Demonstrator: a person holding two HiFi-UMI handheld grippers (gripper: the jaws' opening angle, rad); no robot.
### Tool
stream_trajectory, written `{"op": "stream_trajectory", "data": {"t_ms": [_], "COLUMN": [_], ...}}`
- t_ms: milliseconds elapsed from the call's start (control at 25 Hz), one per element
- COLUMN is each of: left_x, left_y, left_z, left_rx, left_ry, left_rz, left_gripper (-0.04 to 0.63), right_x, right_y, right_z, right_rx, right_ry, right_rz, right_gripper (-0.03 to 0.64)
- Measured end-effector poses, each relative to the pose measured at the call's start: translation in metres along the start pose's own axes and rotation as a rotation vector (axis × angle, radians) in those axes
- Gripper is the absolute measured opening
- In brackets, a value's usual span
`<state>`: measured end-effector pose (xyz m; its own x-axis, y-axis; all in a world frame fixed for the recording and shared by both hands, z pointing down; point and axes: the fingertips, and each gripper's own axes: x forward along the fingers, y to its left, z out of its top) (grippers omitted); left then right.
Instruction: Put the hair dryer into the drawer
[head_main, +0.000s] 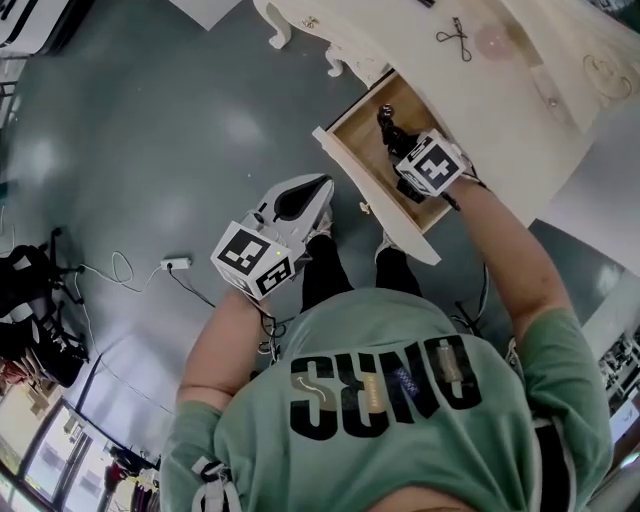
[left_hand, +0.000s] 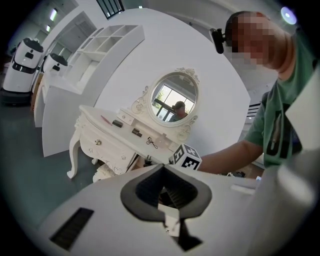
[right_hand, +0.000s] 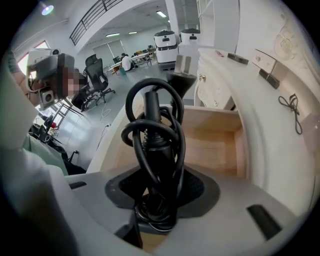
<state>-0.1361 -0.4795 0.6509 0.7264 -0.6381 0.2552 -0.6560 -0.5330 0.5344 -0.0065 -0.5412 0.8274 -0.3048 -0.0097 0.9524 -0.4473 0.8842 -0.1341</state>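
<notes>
Where the hair dryer (head_main: 387, 122) is: inside the outline of the pulled-out drawer (head_main: 342, 158) as seen from above, gripped from over it; whether it touches the drawer floor cannot be told.
Hair dryer: glossy black plastic with a ribbed sleeve where the cord leaves the handle, and a round black cord looped in loose coils about that handle.
Right hand-held gripper (right_hand: 160, 192): pointing steeply down, its dark grey pads held partly apart and clamped on the cord-wound handle.
Left hand-held gripper (left_hand: 162, 170): smooth pale grey shell, with dark pads drawn together to a point and nothing between them; it is held low, well clear of the drawer and out over the floor (head_main: 150, 130).
Marker cubes: white faces printed with black square patterns, one on each hand-held gripper.
Drawer: shallow box of pale, bare wood with a cream-white front and a small round knob.
Worktop (head_main: 480, 95): a cream-white dressing table with carved scrollwork and curved legs.
Mirror (left_hand: 174, 97): oval glass in a scrolled cream frame, standing at the back of the worktop.
On the worktop: a small black tool with scissor-type loops (head_main: 455, 40), lying flat and well apart from the drawer.
Floor: smooth grey with a dull sheen; a white power strip (head_main: 176, 264) lies on it with thin trailing cables.
Writing: large black block letters across the person's green shirt (head_main: 390, 390) look like SUNO from above.
</notes>
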Motion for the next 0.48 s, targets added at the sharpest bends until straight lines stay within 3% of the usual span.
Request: {"op": "stream_trajectory", "data": {"t_ms": [280,480], "left_x": [-0.002,-0.001], "left_y": [0.013,0.018], "left_z": [-0.01,-0.021], "left_rx": [-0.032,-0.054], "left_ry": [0.0,0.012], "left_rz": [-0.006,-0.015], "left_gripper": [0.009,0.009], "right_x": [0.039,0.052], "right_y": [-0.003,-0.002], "right_z": [0.012,0.004], "right_rx": [-0.053,-0.081], "right_ry": [0.11,0.204], "right_rz": [-0.017,0.03], "right_gripper": [0.158,0.16]}}
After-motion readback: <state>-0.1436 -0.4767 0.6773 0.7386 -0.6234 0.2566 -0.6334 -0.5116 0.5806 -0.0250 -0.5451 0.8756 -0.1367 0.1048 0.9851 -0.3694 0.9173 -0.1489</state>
